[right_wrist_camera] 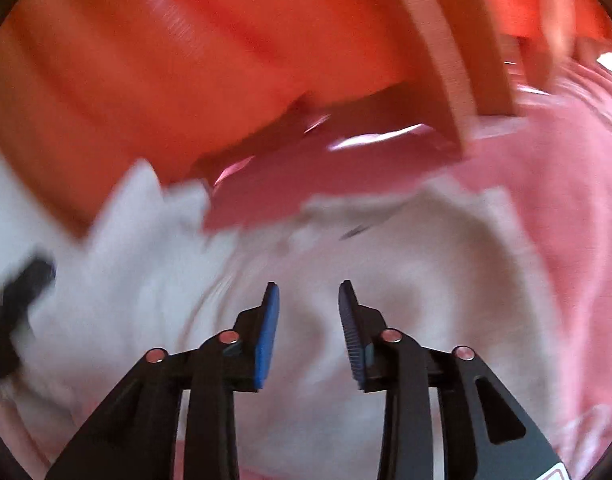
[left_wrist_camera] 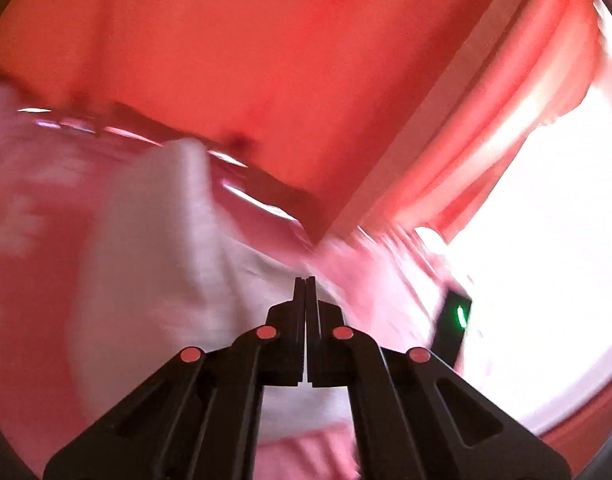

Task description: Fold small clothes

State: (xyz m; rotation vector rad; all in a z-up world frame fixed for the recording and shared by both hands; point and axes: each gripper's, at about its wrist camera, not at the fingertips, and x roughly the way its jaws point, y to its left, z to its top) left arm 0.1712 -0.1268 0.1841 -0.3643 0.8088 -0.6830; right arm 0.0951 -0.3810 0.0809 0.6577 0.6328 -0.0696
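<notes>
White cloth (right_wrist_camera: 298, 320), smeared by motion blur, lay rumpled on a pink surface (right_wrist_camera: 566, 240) below both grippers; what kind of garment it was could not be made out. The left gripper (left_wrist_camera: 305, 284) had its fingers pressed together, and whether any fabric was pinched at the tips could not be told. The right gripper (right_wrist_camera: 308, 292) stood apart, empty, over the cloth. Orange-red drapery (left_wrist_camera: 266, 60) filled the background, and glare washed out the left view's right edge.
</notes>
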